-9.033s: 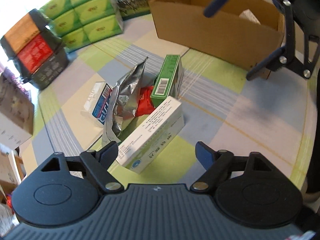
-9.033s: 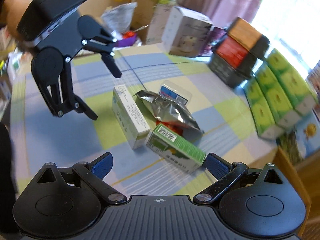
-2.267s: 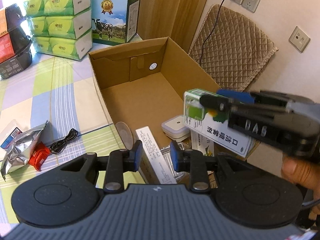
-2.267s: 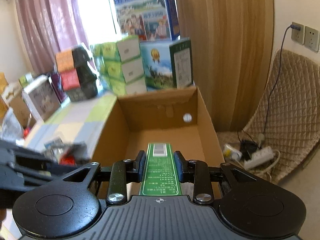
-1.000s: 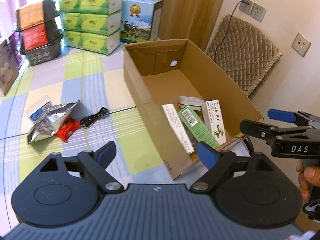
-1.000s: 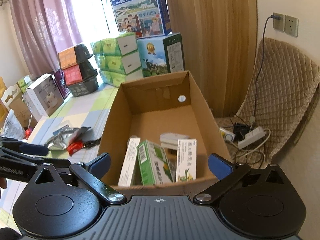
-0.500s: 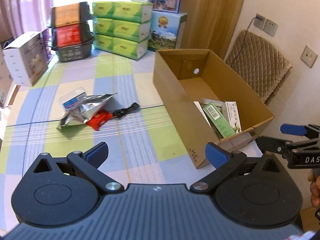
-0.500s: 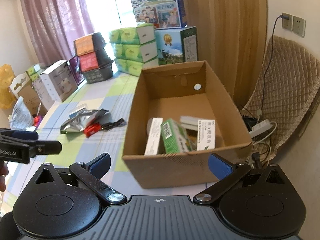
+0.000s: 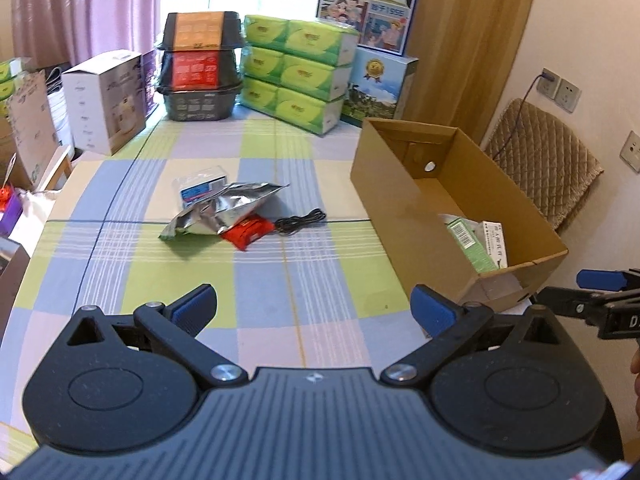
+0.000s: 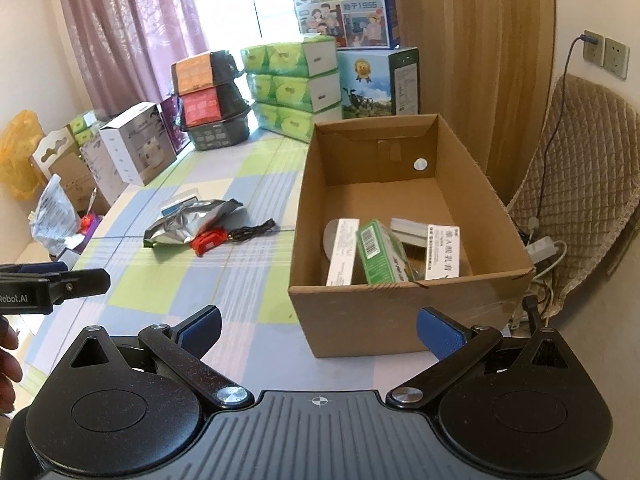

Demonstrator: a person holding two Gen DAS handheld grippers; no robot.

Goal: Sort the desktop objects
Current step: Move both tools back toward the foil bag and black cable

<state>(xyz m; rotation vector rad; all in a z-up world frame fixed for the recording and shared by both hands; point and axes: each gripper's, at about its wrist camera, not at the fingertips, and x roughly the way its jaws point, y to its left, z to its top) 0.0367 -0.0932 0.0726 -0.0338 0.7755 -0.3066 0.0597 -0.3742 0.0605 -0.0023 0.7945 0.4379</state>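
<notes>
Both grippers have withdrawn from the cardboard box (image 10: 400, 200) and now hang back over the near edge of the surface (image 9: 280, 280). The left gripper (image 9: 314, 308) and right gripper (image 10: 318, 328) have their jaws spread wide and empty. The green carton (image 10: 380, 254) and white carton (image 10: 342, 252), carried moments ago, now lie inside the box. The foil pouch (image 9: 224, 210), red packet (image 9: 248, 233), black cable (image 9: 300, 222) and blister pack (image 9: 198, 186) remain unsorted at mid-surface.
</notes>
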